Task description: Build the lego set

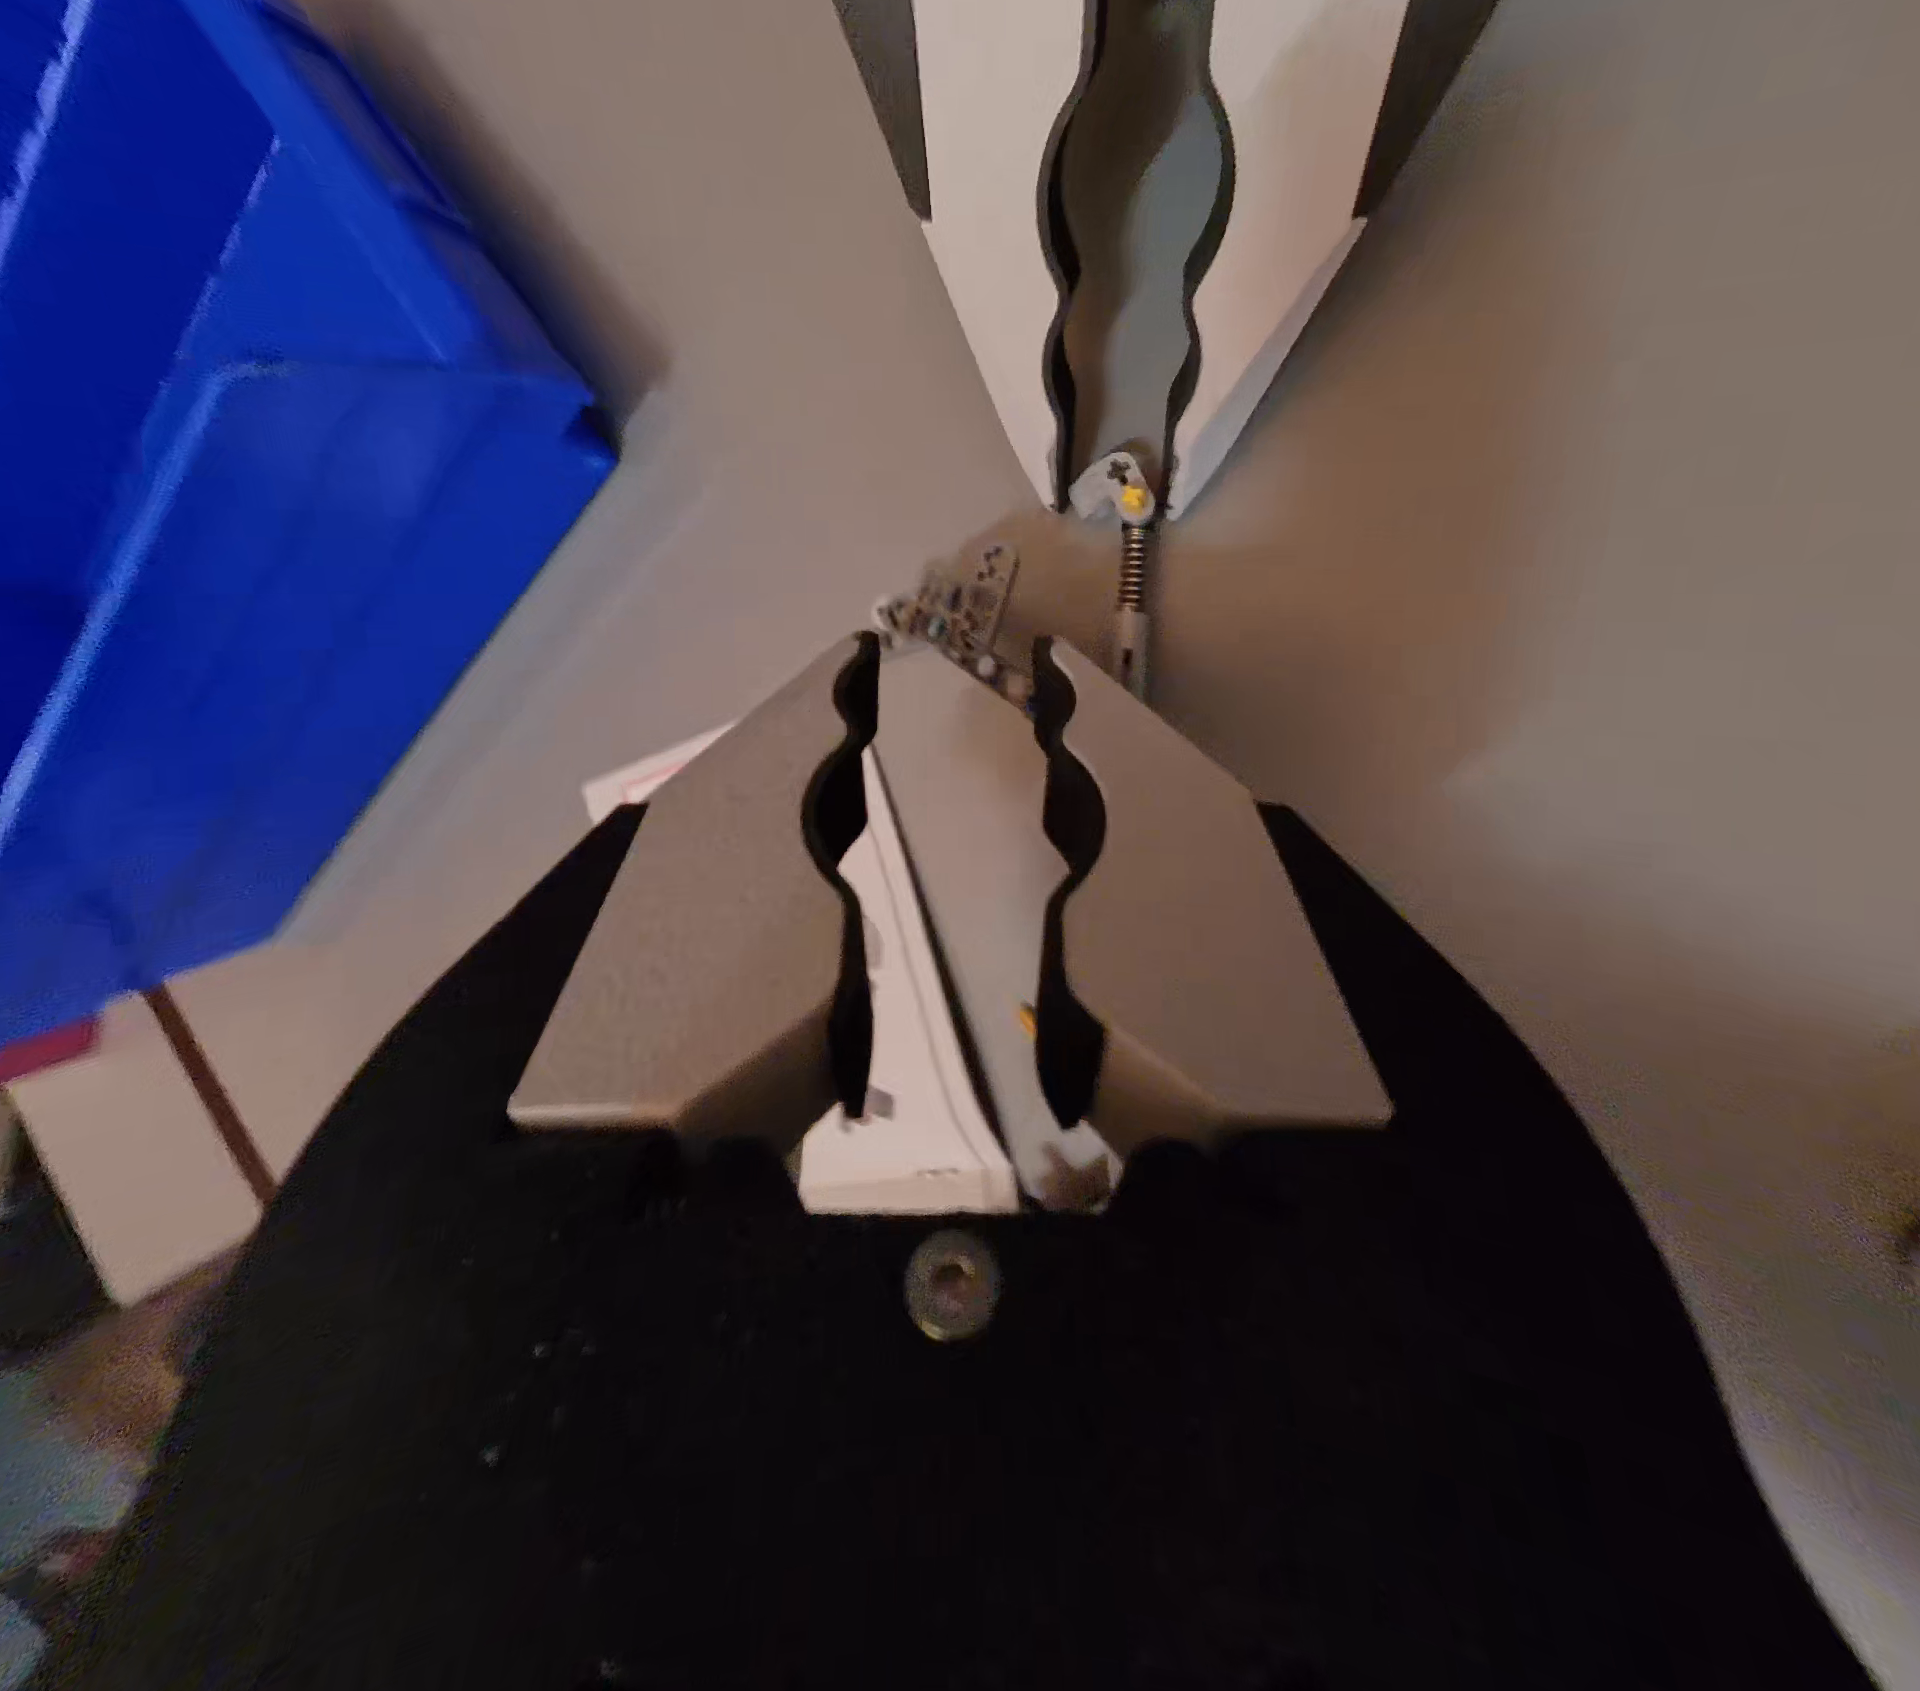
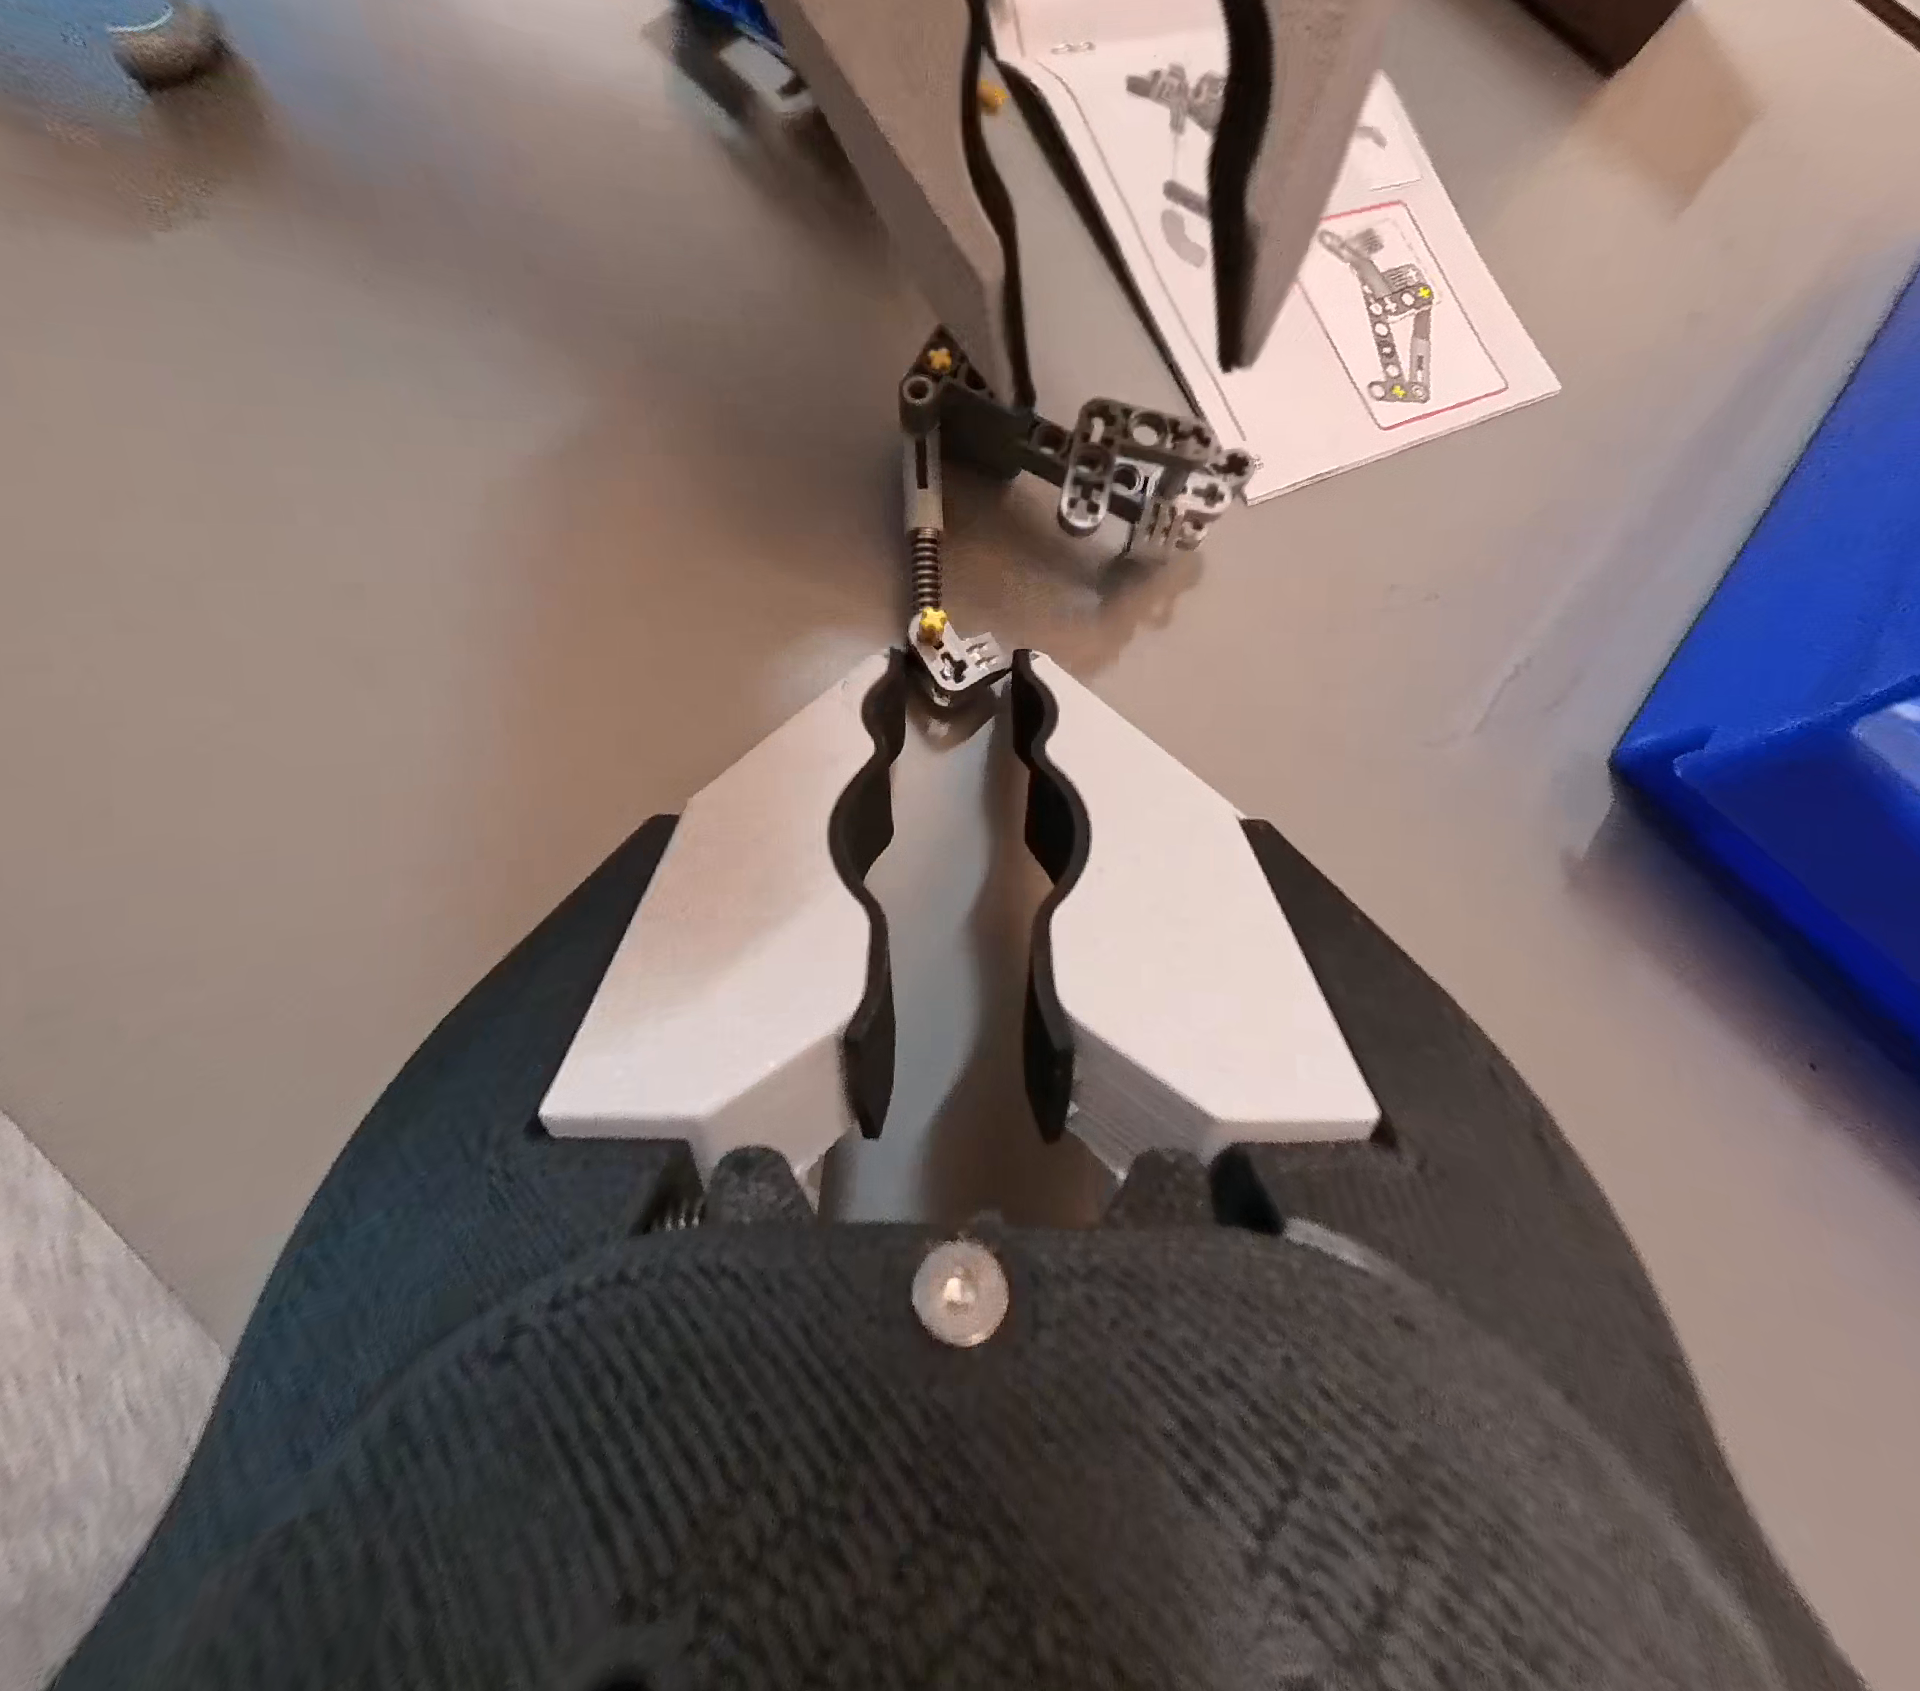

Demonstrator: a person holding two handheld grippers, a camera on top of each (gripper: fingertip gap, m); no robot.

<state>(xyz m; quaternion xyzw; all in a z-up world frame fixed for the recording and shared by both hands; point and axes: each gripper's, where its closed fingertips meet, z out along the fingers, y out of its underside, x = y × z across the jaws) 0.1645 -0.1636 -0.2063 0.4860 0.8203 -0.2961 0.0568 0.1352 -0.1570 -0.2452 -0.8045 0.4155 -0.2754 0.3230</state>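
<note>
Lego assembly point(image 2: 1049, 446), part-built, hangs between both tools above the desk point(image 2: 416, 498). The right gripper point(image 2: 956, 670) pinches its small grey connector point(image 2: 951, 654) on the spring strut point(image 2: 925, 561); the left gripper point(image 1: 961, 654) stands narrow about the dark beam end, its grip unclear. Loose parts point(image 2: 717, 0) lie beyond, so much seems left. Instruction sheet point(image 2: 1382, 291) and blue bin point(image 2: 1787, 706) crowd one side; the other side is open.

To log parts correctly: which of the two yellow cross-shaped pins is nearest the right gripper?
The yellow cross-shaped pin in the small light-grey bent lego piece, between the right gripper's tips; the other sits in the dark triangular piece, farther off.
</note>
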